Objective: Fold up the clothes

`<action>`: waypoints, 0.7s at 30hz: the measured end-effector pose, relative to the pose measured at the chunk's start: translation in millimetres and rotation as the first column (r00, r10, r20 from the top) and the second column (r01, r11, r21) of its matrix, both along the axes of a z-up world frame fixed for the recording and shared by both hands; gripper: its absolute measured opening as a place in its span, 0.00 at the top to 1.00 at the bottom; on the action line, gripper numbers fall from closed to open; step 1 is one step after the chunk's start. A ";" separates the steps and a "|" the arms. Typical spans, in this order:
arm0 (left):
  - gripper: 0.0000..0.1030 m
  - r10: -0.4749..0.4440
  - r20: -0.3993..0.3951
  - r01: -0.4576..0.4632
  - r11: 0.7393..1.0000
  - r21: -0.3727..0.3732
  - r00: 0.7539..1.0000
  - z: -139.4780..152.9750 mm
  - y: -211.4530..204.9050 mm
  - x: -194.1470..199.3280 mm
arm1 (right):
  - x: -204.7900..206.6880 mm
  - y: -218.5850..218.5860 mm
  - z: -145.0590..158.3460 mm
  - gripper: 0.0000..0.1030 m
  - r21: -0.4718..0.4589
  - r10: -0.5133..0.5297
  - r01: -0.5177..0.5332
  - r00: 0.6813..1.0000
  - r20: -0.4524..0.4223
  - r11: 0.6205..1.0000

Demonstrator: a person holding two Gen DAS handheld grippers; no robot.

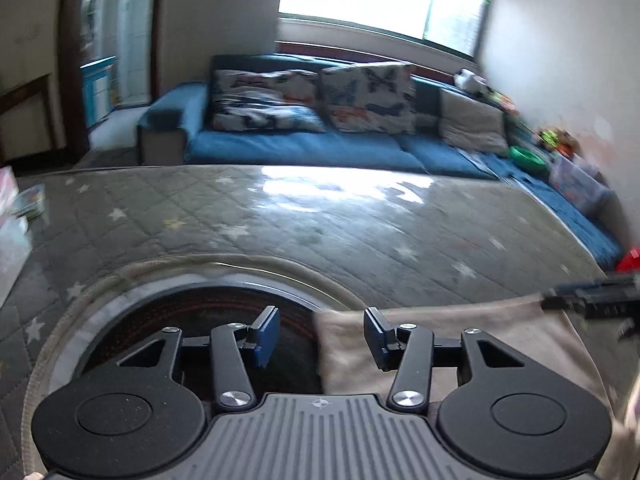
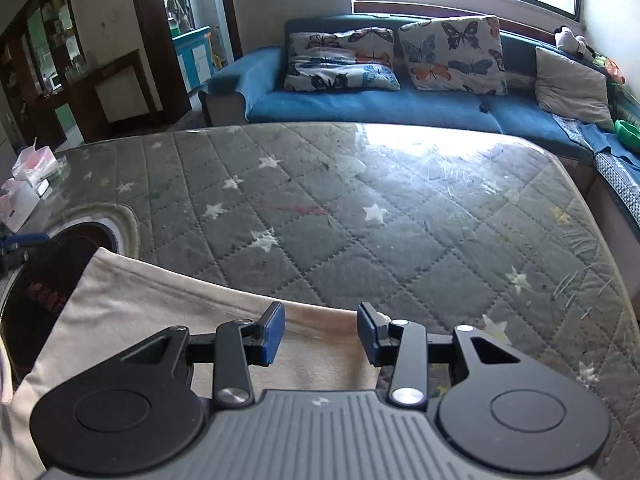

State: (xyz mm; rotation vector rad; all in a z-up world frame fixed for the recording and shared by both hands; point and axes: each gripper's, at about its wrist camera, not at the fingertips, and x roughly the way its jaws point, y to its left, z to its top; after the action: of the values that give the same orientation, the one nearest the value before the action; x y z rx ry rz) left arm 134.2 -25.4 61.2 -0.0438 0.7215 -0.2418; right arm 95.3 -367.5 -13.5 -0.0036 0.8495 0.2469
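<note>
Beige garment [image 2: 168,304] lies under my left gripper [image 1: 320,340] and right gripper [image 2: 320,330], both jaws parted, gripping nothing; I should pinch its 2 corners evenly

My left gripper [image 1: 322,338] tilts downward, its blue pads [image 1: 267,336] parted with nothing pinched between them. My right gripper [image 2: 321,334] tilts down too, jaws likewise apart.

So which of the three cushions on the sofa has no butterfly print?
The plain beige cushion, the rightmost, nearest the corner. The other two cushions beside it on the sofa carry butterflies.
</note>
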 end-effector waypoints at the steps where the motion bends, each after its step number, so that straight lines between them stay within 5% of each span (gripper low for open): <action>1: 0.53 -0.025 -0.003 0.025 1.000 0.008 1.000 -2.0 -5.5 -1.3 | -0.9 0.9 0.5 0.61 -0.005 0.003 -0.003 1.000 -0.004 1.000; 7: 0.65 -0.085 -0.056 0.088 0.995 0.040 0.995 -25.9 -28.6 8.6 | -1.3 -1.6 -4.6 0.63 -0.030 -0.013 0.012 0.999 -0.035 0.999; 9: 0.67 -0.076 -0.062 0.080 0.995 0.066 0.995 -32.4 -31.5 11.2 | 1.0 -2.3 -8.6 0.74 -0.040 -0.012 0.010 0.999 -0.046 0.999; 13: 0.68 -0.034 -0.052 0.039 0.993 0.111 0.998 -38.9 -29.3 17.2 | 4.7 -3.3 -14.1 0.77 -0.054 -0.005 0.003 0.999 -0.036 0.999; 21: 0.68 -0.053 -0.033 0.056 0.994 0.091 0.998 -21.6 -25.6 -9.8 | -19.5 -1.2 9.2 0.70 -0.064 0.052 -0.052 0.999 0.003 0.997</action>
State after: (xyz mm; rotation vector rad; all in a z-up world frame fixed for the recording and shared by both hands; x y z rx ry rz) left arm 124.4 -51.0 39.5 0.0602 0.7640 -0.2599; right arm 75.8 -368.7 -4.3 -0.0860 0.8532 0.2681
